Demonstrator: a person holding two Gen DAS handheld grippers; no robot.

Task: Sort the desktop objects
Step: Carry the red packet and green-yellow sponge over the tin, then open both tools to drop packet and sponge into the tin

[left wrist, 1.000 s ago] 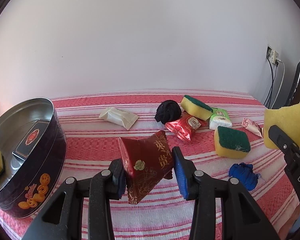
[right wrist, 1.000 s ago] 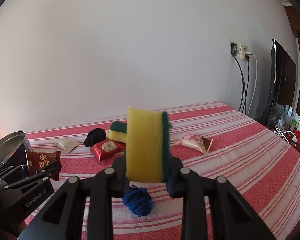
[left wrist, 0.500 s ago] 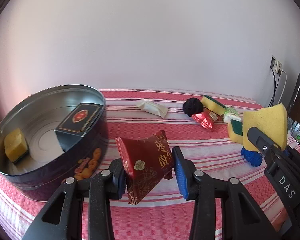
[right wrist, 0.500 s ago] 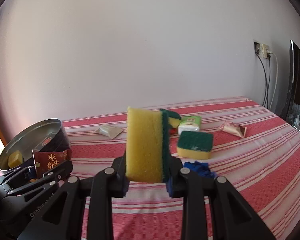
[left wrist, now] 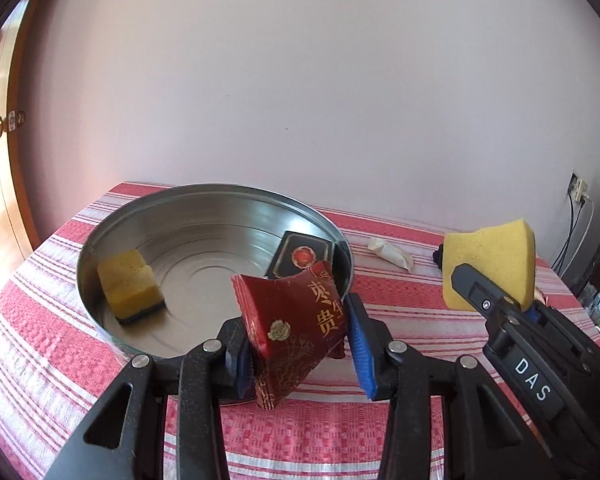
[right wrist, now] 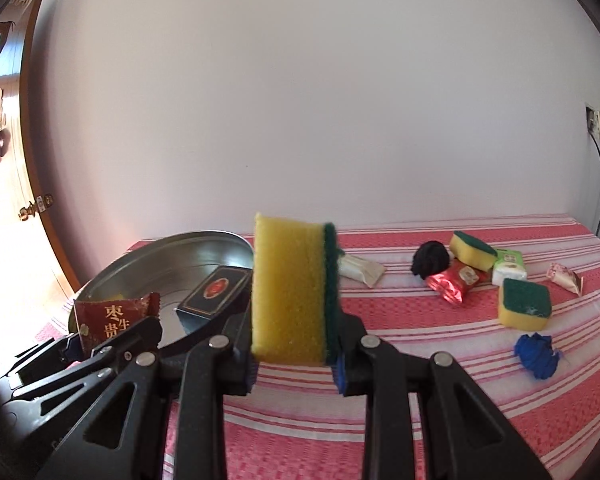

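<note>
Red-and-white striped cloth covers the tabletop, set against a plain pale wall with a wooden door at the far left. A round metal tin stands at the tabletop's left end, holding a yellow sponge and a dark box inside it. The left gripper has its fingers clamped on a dark red snack packet, held just at the tin's near rim. Beside it, the right gripper has its fingers pressed tight on a yellow sponge with a green scouring face, held upright above the cloth. Farther right on the tabletop lie a cream sachet, a black ball of fabric, a shiny red packet, two more green-topped sponges, a green-and-white packet, a pale wrapped sweet and a crumpled blue cloth.
</note>
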